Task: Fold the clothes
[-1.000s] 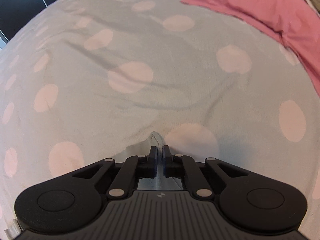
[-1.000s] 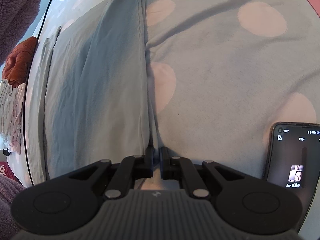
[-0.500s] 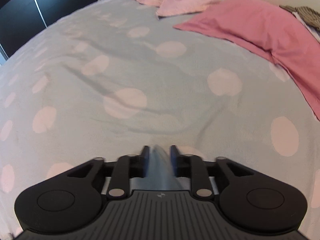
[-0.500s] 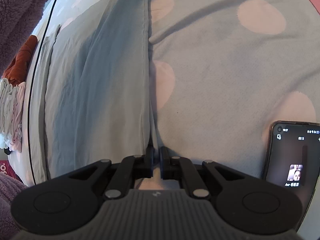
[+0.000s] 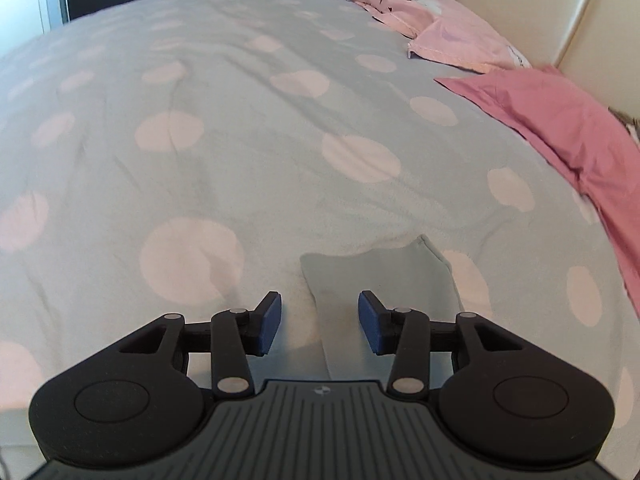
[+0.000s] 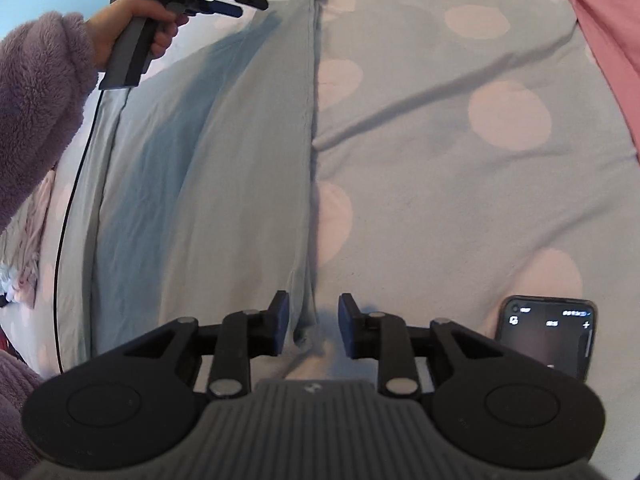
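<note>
- Underneath everything spreads a pale grey-green bed cover with large round pink dots (image 5: pixel 248 160), creased in long soft folds and filling most of both views.
- Laid flat on it is a long light blue-grey garment of thin cloth (image 6: pixel 192 168), folded lengthwise; in the right wrist view its straight seamed edge runs from near the top of the picture down to the right gripper, and in the left wrist view its far corner (image 5: pixel 384 280) lies just ahead of the left gripper.
- Along the far right of the bed lies a dusty-rose pillowcase or sheet (image 5: pixel 560 128), with a paler pink crumpled cloth (image 5: pixel 448 36) beyond it, against a cream padded headboard (image 5: pixel 560 8).
- On the left of the right wrist view a fluffy lilac sleeve (image 6: pixel 36 100) leads to the hand (image 6: pixel 132 28) gripping the handle of the other tool.
- Closest to the lens, the black left gripper (image 5: pixel 319 322) has its jaws opening, well parted; the garment's corner lies between the blue pads, untouched by them.
- Likewise the black right gripper (image 6: pixel 313 324) is opening, with the garment's seamed edge between the pads and not pinched.
- Smallest, a black smartphone with a lit screen (image 6: pixel 548 336) rests on the cover just right of the right gripper.
</note>
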### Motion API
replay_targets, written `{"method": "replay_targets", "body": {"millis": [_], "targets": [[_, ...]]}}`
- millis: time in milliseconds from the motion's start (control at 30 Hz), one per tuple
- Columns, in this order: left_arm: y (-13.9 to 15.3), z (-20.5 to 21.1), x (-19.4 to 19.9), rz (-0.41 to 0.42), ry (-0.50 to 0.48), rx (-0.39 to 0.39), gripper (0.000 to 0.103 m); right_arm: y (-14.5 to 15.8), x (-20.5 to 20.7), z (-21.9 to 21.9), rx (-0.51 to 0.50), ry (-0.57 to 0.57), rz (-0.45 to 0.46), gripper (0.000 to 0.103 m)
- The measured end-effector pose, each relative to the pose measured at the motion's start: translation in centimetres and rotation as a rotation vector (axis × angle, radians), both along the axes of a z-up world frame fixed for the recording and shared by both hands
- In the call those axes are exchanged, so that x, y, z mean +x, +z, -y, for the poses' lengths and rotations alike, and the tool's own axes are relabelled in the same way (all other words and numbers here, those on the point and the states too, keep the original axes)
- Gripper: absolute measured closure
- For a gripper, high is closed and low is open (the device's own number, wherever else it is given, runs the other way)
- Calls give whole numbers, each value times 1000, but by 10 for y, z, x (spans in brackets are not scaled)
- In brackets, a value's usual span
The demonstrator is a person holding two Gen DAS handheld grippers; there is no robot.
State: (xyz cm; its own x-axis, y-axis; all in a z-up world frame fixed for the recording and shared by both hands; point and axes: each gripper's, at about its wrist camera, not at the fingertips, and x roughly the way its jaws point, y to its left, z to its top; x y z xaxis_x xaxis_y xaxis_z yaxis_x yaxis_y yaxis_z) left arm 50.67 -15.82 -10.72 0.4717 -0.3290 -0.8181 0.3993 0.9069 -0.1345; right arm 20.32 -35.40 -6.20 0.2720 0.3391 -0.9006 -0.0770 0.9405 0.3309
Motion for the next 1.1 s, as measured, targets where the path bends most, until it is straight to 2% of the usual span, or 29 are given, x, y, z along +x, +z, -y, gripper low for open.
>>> {"method": "replay_targets", "body": {"millis": [33, 67, 133, 200, 300, 400, 467, 500, 533, 600, 667, 800, 967, 1000, 1100], "targets": [[-5, -3, 0, -6, 9, -23, 79, -5, 1, -3, -16, 10, -8, 73], [-7, -3, 0, -6, 8, -28, 83, -10, 2, -6, -32, 20, -16, 74], [-7, -3, -4, 17, -8, -33, 102, -18, 2, -8, -9, 18, -34, 87], [-6, -4, -8, 38, -28, -23, 103, -25, 2, -10, 17, 8, -60, 95], [-1, -8, -6, 88, -33, 25, 103, -29, 3, -8, 15, 2, -77, 96], [-9, -13, 5, 21, -28, -8, 103, -29, 3, -8, 4, 5, -83, 96], [-7, -14, 1, 45, -23, 12, 97, -28, 4, -9, -6, 11, -84, 96], [-5, -15, -2, 63, -13, 26, 85, -26, 4, -9, -9, 12, -83, 96], [0, -18, -4, 66, 8, 29, 78, -24, 4, -8, -11, 13, -81, 95], [14, -29, -15, 80, 10, 19, 77, -18, 3, -6, -16, 11, -71, 89], [31, -41, -36, 103, -13, 6, 77, -7, 0, -8, -49, 22, -34, 89], [57, -68, -101, 94, -72, -30, 77, 7, -9, -15, -75, 61, 19, 89], [74, -98, -216, 53, -206, -95, 79, 15, -38, -27, -69, 108, 61, 88], [74, -103, -242, 49, -231, -106, 83, 15, -46, -33, -61, 120, 68, 85], [69, -117, -313, 24, -295, -151, 87, 14, -73, -44, -71, 162, 94, 79]]}}
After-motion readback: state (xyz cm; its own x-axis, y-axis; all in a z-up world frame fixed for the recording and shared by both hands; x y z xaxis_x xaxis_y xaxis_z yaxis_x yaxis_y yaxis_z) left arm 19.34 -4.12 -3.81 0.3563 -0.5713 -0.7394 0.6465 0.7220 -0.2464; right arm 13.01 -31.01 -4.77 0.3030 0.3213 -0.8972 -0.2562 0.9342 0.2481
